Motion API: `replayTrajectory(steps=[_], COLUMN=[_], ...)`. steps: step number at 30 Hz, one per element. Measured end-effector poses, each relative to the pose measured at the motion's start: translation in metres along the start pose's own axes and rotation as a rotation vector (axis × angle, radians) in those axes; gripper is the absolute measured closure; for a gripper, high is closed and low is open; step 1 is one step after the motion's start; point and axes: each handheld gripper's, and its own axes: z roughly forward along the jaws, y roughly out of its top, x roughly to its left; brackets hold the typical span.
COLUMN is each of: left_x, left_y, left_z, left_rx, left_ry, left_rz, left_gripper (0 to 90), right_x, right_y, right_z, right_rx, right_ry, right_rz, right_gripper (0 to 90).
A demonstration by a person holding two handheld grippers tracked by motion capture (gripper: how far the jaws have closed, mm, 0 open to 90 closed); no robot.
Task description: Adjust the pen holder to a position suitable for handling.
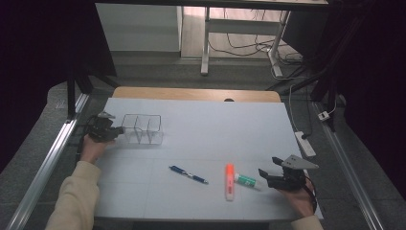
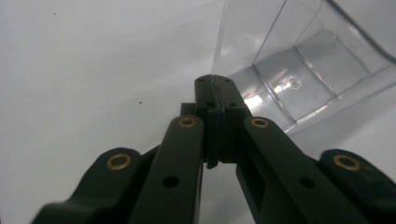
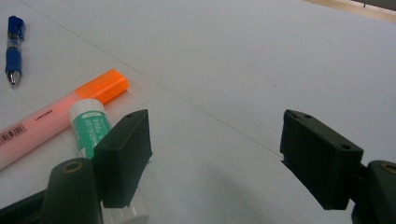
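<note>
High view, desk: white sheet covering the desk [image 1: 201,129], wooden edge showing at the far side.
High view, left gripper: the left gripper [image 1: 114,132] sits at the left end of a clear plastic three-compartment organiser [image 1: 142,129], jaws on its end wall; the person's left hand [image 1: 93,146] is behind it, cream sleeve below.
High view, organiser: upright on the sheet, left-centre, far from the other items.
High view, loose items: blue ballpoint pen [image 1: 188,174] lying at an angle near the middle; orange highlighter [image 1: 230,181] lying lengthwise just right of it; green-and-white glue stick [image 1: 247,180] just beside the highlighter, on its side.
High view, right gripper: the right gripper [image 1: 269,168] rests low at the right front, jaws pointing towards the glue stick, grey three-cornered plate on top.
Left gripper view, jaws: pressed together, clamped on the thin edge of the organiser's [image 2: 299,70] clear wall; the compartments run away to the upper right.
Right gripper view, jaws: wide apart, nothing between them but bare sheet.
Right gripper view, items: glue stick [image 3: 91,126] just beyond the left-hand jaw, partly hidden by it; highlighter [image 3: 60,116] touching or just beside it; pen [image 3: 13,49] at the upper left corner.
</note>
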Motion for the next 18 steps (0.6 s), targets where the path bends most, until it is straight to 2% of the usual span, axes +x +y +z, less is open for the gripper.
replayTrajectory(steps=[11,18], left_x=[0.0014,0.0001], left_y=[0.0004,0.0005], left_z=[0.0043,0.0069], left_rx=[0.002,0.027], left_ry=[-0.032,-0.036], left_rz=[-0.007,-0.021], left_gripper=[88.7,88.7], right_x=[0.0005,0.0003], right_y=[0.0003,0.0003], right_z=[0.0002,0.0003], right_rx=[0.001,0.001], right_ry=[-0.001,-0.001], right_rz=[-0.001,0.001], right_gripper=[24.3,24.4])
